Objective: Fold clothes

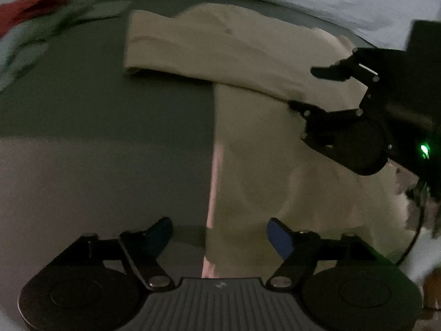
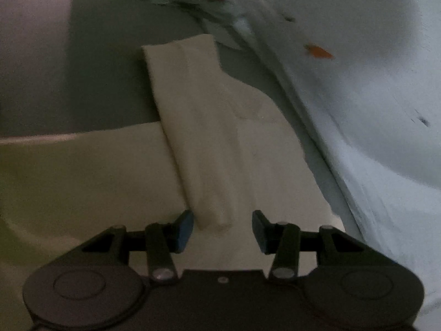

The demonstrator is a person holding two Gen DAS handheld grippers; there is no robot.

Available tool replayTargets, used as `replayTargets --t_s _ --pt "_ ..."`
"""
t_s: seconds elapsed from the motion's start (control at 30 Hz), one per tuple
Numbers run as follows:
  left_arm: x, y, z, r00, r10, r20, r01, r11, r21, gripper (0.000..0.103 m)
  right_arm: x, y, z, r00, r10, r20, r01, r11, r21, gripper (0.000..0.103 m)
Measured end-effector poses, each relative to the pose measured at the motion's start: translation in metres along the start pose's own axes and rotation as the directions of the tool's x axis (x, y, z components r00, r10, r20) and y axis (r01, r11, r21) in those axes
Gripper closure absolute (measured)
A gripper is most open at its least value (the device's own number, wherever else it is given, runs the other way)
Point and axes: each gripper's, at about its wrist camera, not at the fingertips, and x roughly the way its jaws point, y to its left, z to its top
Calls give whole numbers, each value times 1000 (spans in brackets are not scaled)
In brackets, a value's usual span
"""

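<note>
On our left we see the grey surface (image 1: 96, 115), then the cream garment (image 1: 248, 143) laid flat on it, one sleeve (image 1: 209, 52) already folded across its body. Our left gripper (image 1: 220, 237) hovers over the garment's near edge, jaws wide and empty. Further right, our right gripper (image 2: 222, 227) hangs jaws wide at the sleeve's cuff end, gripping nothing. In this dim light, we judge the folding perhaps half done: the remaining folds look left to do.

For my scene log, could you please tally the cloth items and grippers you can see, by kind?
Cream-coloured folded cloth garment: 1
Red fabric piece at the far edge: 1
Pale bluish-white sheet: 1
Black two-finger grippers, left gripper and right gripper, both open: 2
Total: 5
</note>
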Motion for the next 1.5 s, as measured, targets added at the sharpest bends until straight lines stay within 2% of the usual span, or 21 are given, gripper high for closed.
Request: replayTargets --t_s 0.07,0.1,0.13,0.17,0.23,0.3,0.47,0.6,0.67,0.7,0.77,0.8,0.83,0.9,1.0,1.13,1.2,1.3,1.37,1.43,1.5 --pt "-1 -4 -2 996 86 29 -83 991 -102 56 8 -4 -1 998 40 52 -37 997 -67 71" --pt "-2 -5 -2 992 121 39 -114 983 -142 72 11 -6 -1 994 85 63 -78 991 -106 93" --pt "-3 -6 -2 988 145 47 -135 975 -177 79 14 -8 -1 990 128 62 -119 983 -143 99" --pt "-4 -6 -2 989 142 49 -129 968 -216 98 14 -11 -3 987 142 78 -127 976 -175 99" --pt "-8 -11 -1 989 143 48 -124 952 -281 101 11 -23 -11 982 138 127 -110 973 -204 100" --pt "-17 -27 3 984 164 73 -138 951 -277 101 5 -50 -22 979 96 177 -64 982 -180 100" --pt "-56 -90 8 982 87 169 -56 982 -181 101 -21 -157 -70 970 -114 217 113 993 16 100" --pt "-52 -154 3 988 -1 155 5 1000 -26 98 -30 -236 -137 954 -285 89 268 949 167 100" --pt "-30 -180 -1 996 -26 87 20 998 61 97 -21 -255 -171 949 -314 -24 312 926 213 98" --pt "-19 -189 -3 998 -55 34 51 994 99 93 -16 -258 -186 950 -302 -82 313 921 231 97" --pt "-4 -202 -10 997 -65 -44 70 987 144 83 -23 -248 -203 960 -262 -102 281 912 299 73" --pt "-3 -206 -14 997 -55 -55 63 985 159 78 -27 -243 -211 964 -242 -111 266 905 333 55" --pt "-4 -208 -17 997 -49 -59 58 984 168 76 -30 -238 -220 968 -221 -119 250 896 367 51" --pt "-9 -201 -20 997 -55 -47 61 988 141 66 -39 -220 -231 980 -158 -117 194 877 439 51" --pt "-12 -183 -19 999 -39 -29 40 998 57 61 -57 -177 -237 997 -26 -72 62 829 556 51" --pt "-13 -154 -21 1000 3 -13 -4 998 -69 55 -69 -122 -228 992 126 3 -96 738 668 45" --pt "-12 -142 -19 1000 3 -8 -4 992 -128 51 -67 -109 -217 982 186 45 -169 732 660 39" --pt "-9 -121 -15 1000 4 -5 -4 980 -197 48 -64 -104 -194 982 171 80 -185 783 594 35" --pt "-7 -109 -8 1000 5 4 -4 977 -214 48 -58 -119 -183 985 139 99 -171 782 600 30" --pt "-5 -100 1 1000 8 17 -4 977 -212 47 -53 -138 -176 991 101 93 -137 749 649 26" --pt "0 -91 13 1000 2 28 4 981 -196 42 -45 -157 -180 996 62 63 -88 672 735 23"
